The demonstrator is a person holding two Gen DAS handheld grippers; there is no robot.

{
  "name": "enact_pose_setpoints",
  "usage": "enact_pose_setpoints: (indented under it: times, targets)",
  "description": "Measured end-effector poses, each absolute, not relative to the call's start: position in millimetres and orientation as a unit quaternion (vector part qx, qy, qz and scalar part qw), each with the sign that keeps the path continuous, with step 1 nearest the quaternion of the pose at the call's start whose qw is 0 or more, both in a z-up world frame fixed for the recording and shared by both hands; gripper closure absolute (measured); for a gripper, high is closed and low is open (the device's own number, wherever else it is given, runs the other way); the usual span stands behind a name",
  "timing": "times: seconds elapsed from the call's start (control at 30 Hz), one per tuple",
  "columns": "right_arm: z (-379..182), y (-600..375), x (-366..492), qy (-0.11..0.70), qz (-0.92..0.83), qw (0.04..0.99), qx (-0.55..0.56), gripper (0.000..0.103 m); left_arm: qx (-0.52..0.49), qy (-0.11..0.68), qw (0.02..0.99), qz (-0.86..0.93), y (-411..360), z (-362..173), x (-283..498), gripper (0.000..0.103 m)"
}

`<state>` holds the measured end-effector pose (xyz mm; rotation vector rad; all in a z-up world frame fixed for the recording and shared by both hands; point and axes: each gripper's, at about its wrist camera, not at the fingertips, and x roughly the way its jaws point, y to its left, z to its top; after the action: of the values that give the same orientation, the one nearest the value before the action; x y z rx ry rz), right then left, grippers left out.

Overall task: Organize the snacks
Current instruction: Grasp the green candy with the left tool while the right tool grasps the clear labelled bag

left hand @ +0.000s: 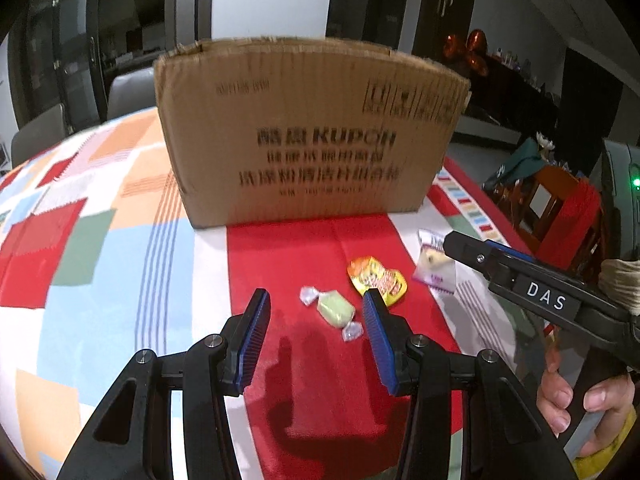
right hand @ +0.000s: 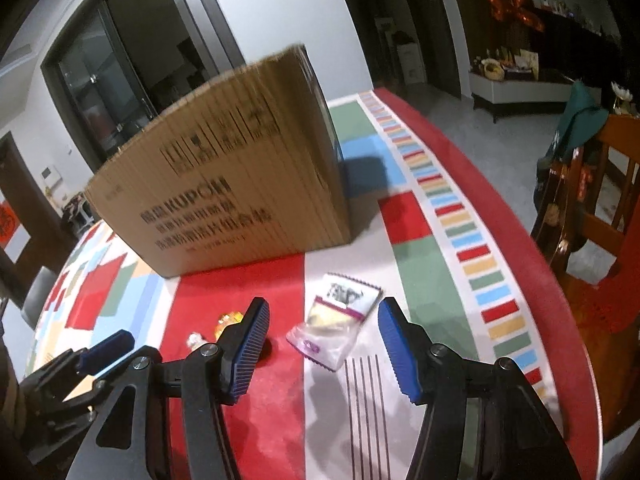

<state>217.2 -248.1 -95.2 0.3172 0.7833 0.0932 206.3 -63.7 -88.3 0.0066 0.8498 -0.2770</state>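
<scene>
With both the left gripper [left hand: 316, 304] and right gripper [right hand: 322, 316] spread apart and empty, the green candy [left hand: 335, 311] at lower centre could skid off the pads if pinched by its slick wrapper.

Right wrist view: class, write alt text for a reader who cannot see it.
Open right tongs hover over a clear snack packet lying on a colourful patchwork tablecloth. Behind it stands a brown cardboard box with printed text. The left tongs enter at the lower left, near an orange snack partly hidden by a finger.
</scene>
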Motion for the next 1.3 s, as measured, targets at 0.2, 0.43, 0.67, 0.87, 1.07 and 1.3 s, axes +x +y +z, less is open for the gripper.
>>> enact_pose_setpoints:
  times: [0.2,0.43,0.67,0.87,1.07,1.3]
  targets:
    - [-108.1,-243.7,221.3,0.398,0.044,0.903,0.154,0.045,-0.005,0.431,0.891,-0.143,-66.6,-100.0,211.9,0.057]
    - [-112.7,-240.2,226.0,0.405,0.038,0.901,0.150,0.045,-0.019,0.457,0.876,-0.154,-73.8,-117.6,224.8,0.057]
    - [-113.0,-230.9,233.6,0.407,0.026,0.905,0.124,0.045,-0.001,0.450,0.881,-0.148,-81.4,-122.0,229.5,0.060]
    - [-112.8,-225.1,235.1,0.410,0.007,0.906,0.100,0.060,0.018,0.437,0.888,-0.141,-85.1,-123.2,227.5,0.081]
    - [-111.5,-225.5,234.1,0.408,0.011,0.908,0.100,0.070,0.007,0.436,0.889,-0.140,-81.5,-122.4,227.8,0.081]
    - [-104.3,-226.9,228.0,0.391,0.017,0.914,0.106,0.070,-0.005,0.425,0.895,-0.137,-72.4,-112.5,221.2,0.081]
